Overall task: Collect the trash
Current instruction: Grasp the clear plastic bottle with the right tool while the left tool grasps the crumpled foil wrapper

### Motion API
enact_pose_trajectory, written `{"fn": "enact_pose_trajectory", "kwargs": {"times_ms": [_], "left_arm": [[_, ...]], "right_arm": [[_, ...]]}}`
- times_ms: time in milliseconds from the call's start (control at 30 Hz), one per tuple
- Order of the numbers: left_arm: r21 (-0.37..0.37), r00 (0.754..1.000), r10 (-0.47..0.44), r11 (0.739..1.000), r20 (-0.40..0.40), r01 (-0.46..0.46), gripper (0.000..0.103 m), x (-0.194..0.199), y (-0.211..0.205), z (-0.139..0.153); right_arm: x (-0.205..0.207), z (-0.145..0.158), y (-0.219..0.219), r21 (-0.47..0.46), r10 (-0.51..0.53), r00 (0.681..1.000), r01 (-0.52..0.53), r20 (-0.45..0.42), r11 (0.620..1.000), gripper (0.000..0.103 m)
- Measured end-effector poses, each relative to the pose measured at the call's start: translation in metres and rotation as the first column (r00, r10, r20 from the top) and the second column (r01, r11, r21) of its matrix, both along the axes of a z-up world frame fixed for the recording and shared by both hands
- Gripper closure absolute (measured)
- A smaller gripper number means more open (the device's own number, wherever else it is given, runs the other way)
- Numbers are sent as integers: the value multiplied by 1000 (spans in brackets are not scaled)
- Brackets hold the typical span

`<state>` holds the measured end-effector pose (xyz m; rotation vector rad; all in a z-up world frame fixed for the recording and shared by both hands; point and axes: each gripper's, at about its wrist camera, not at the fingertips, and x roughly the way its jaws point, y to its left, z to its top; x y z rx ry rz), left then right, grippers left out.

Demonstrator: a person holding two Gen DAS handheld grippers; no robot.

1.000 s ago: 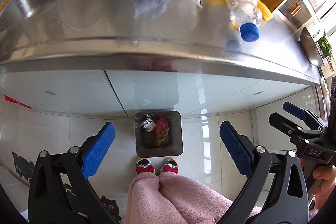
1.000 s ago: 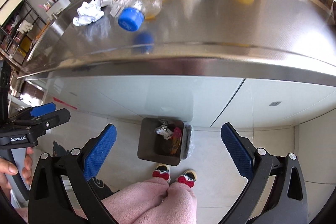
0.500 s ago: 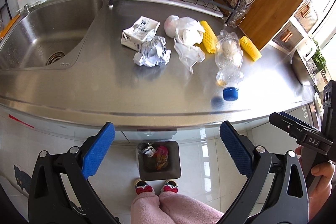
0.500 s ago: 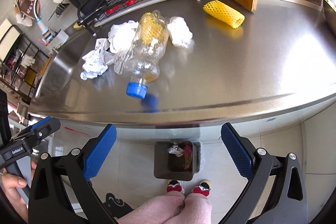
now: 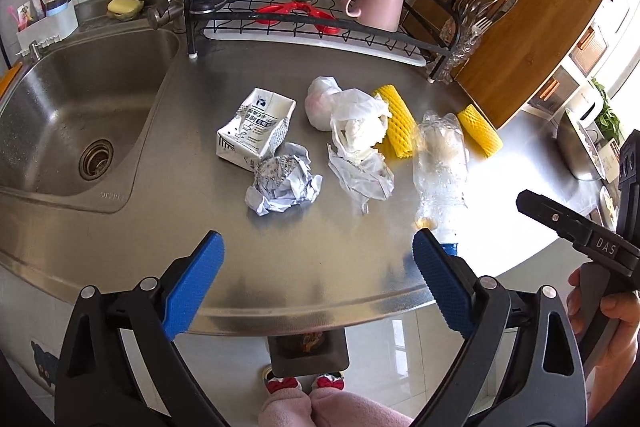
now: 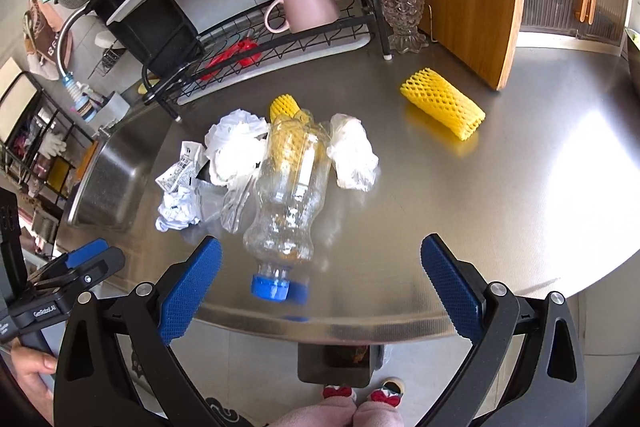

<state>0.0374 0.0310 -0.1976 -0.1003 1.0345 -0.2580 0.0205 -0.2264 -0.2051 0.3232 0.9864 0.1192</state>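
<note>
Trash lies on the steel counter [image 5: 208, 223]: a white milk carton [image 5: 256, 129], a crumpled paper ball [image 5: 282, 183], white plastic bags [image 5: 356, 131], two yellow foam nets [image 5: 396, 127] [image 6: 442, 103] and a clear bottle [image 6: 290, 187] with a blue cap [image 6: 270, 287]. My left gripper [image 5: 318, 267] hovers over the counter's front edge, nothing between its blue pads, jaws closing slightly. My right gripper [image 6: 320, 267] is open just in front of the bottle's cap, holding nothing. A dark bin [image 5: 308, 349] with trash stands on the floor below the edge.
A sink [image 5: 76, 131] is at the left. A dish rack [image 5: 304, 19] with a pink mug [image 5: 378, 5], a cutlery glass [image 6: 400, 7] and a wooden board [image 5: 532, 7] line the back. The person's pink trousers and slippers [image 5: 304, 385] show by the bin.
Both grippers have risen from down by the bin to above the counter's front edge; the countertop trash now fills both views and the bin is mostly hidden under the edge.
</note>
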Motion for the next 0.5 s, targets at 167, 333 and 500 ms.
{"fn": "enact_pose_trajectory", "kwargs": {"times_ms": [167, 333, 500], "left_arm": [[17, 997, 30, 999, -65, -29, 34, 27, 13, -17], [21, 994, 36, 999, -101, -34, 37, 44, 19, -30], [21, 992, 35, 999, -117, -33, 37, 55, 19, -36]], "right_arm": [[30, -2, 4, 4, -8, 1000, 8, 12, 1000, 5], [58, -12, 9, -3, -9, 1000, 9, 6, 1000, 5], [78, -23, 12, 3, -23, 1000, 23, -16, 1000, 4]]}}
